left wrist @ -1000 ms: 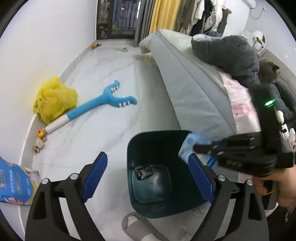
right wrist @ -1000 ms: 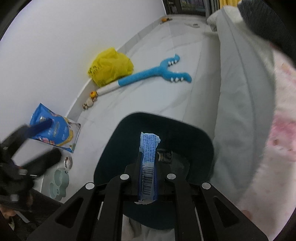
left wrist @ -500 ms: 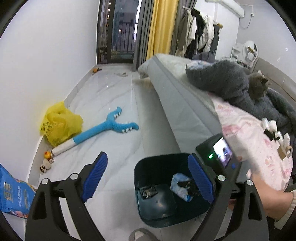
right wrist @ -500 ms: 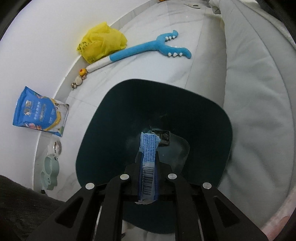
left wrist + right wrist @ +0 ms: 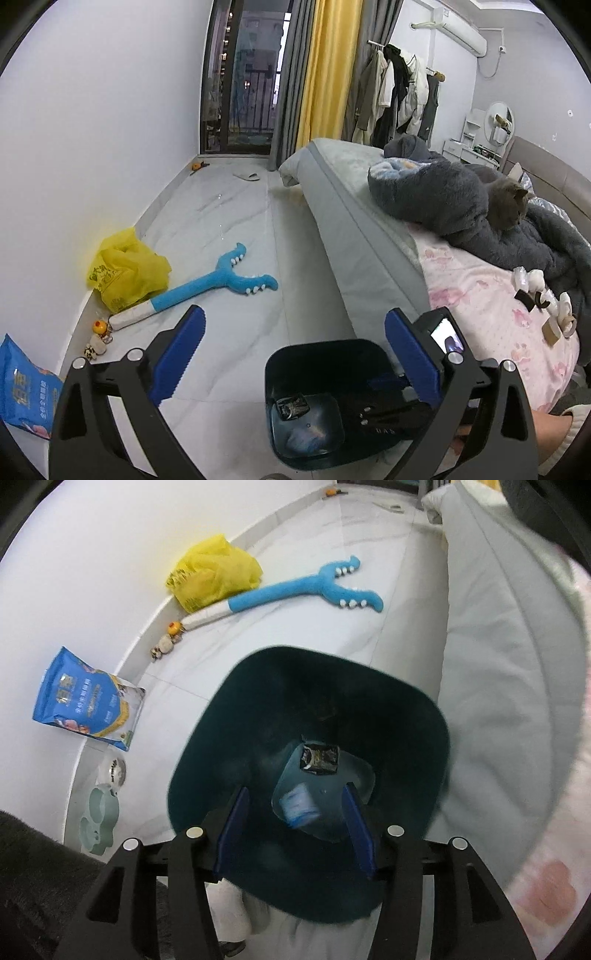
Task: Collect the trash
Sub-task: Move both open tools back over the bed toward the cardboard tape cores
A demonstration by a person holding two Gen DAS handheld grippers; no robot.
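The right gripper (image 5: 295,823) hangs over the dark teal trash bin (image 5: 413,709), jaws spread and empty; a blue-and-white wrapper (image 5: 299,806) lies inside beside a small black packet (image 5: 319,757), so that piece looks binned. The left gripper (image 5: 295,354) is wide open, holding nothing. A yellow plastic bag (image 5: 125,269) and a blue pouch (image 5: 22,391) on the floor may be next

The dark teal bin (image 5: 417,716) looks like smooth, matt plastic. Inside it, the blue wrapper (image 5: 300,805) and the small black packet (image 5: 320,757) have a glossy film sheen. Beside the bin, the floor (image 5: 236,236) is polished, marble-look tile, and the bed (image 5: 354,236) is soft grey cloth.
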